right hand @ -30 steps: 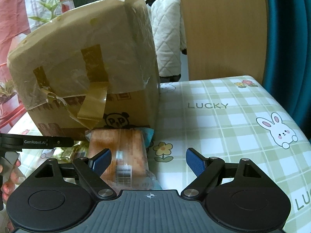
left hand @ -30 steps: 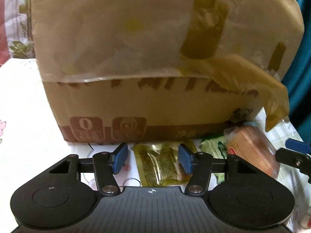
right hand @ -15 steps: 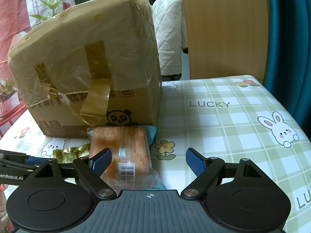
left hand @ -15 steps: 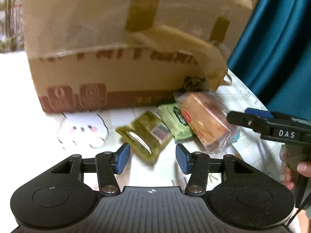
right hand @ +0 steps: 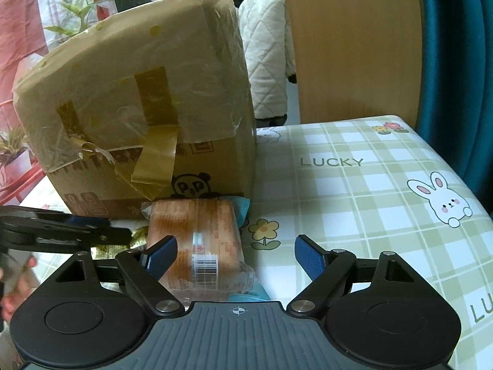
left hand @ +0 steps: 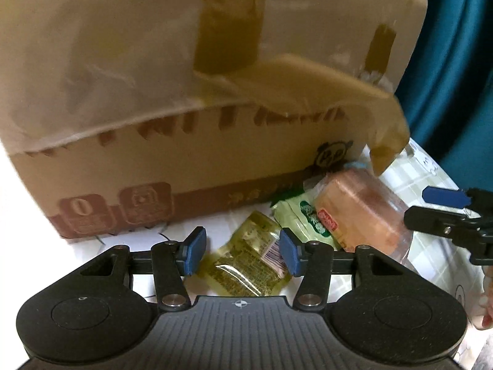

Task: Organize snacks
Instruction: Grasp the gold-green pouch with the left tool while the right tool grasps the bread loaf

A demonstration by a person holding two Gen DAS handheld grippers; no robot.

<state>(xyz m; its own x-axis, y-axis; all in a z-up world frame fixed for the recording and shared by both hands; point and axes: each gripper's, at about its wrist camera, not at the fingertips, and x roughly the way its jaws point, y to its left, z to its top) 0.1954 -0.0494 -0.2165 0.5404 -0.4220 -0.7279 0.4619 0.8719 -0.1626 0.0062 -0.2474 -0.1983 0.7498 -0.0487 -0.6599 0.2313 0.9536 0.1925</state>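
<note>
The left gripper [left hand: 242, 254] is hovering with its jaws partly spread over the olive-green snack packet [left hand: 246, 265], which is lying flat on the bench [right hand: 354, 191], not pinched. Beside it are sitting a pale green packet [left hand: 297, 215] and the orange wrapped loaf [right hand: 197, 240], right against the taped cardboard box [right hand: 138, 108]. The right gripper [right hand: 235, 257] is sitting wide open, the loaf touching its left finger.

Cardboard box [left hand: 191, 166] blurred w/ top cut off; green packet [left hand: 295, 215] partly hidden.
</note>
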